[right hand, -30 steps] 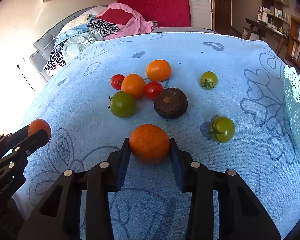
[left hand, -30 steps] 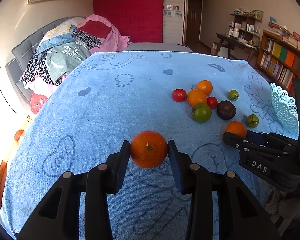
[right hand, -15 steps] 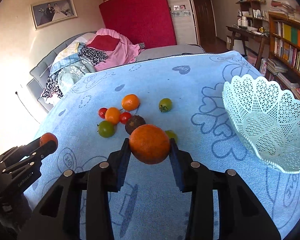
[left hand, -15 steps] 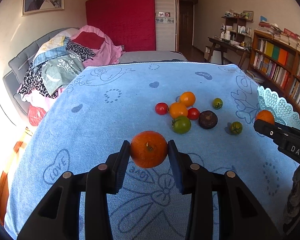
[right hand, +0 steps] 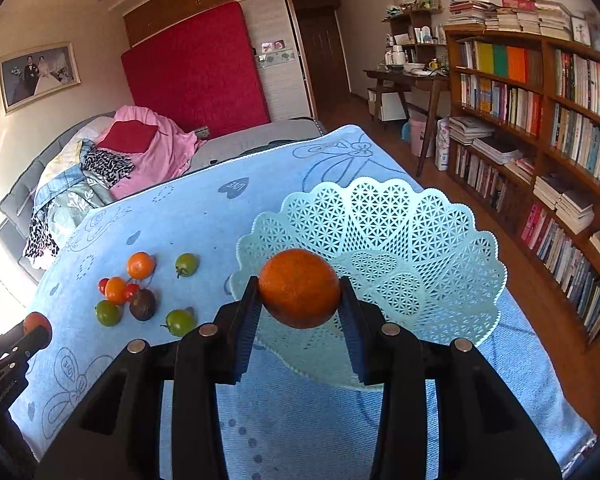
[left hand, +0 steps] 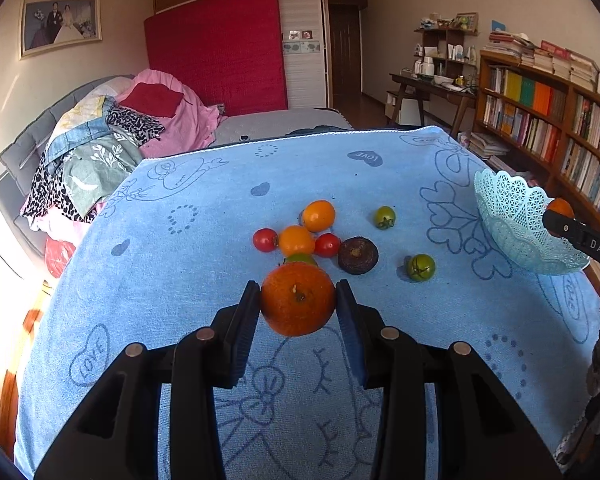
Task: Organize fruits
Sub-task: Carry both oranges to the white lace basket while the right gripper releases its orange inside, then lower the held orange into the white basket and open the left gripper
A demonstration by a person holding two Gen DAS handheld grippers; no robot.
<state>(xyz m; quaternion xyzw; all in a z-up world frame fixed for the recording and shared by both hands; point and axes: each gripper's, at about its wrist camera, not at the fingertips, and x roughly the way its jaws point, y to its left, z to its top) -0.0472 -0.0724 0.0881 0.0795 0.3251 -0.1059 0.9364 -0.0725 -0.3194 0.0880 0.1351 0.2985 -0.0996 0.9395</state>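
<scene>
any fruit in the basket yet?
No: the pale blue lattice plastic basket is empty; the right tool holds its orange above the rim.

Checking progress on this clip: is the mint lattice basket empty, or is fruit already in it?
Empty. The right wrist view shows the basket's bare lattice; the orange is gripped in the right tongs above its near rim.

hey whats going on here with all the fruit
A person is sorting fruit with a hand-held gripper in each hand. The right gripper is shut on an orange, held in front of the empty lace basket. The left gripper grips another orange. Eight small fruits lie loose on the blue towel.
</scene>
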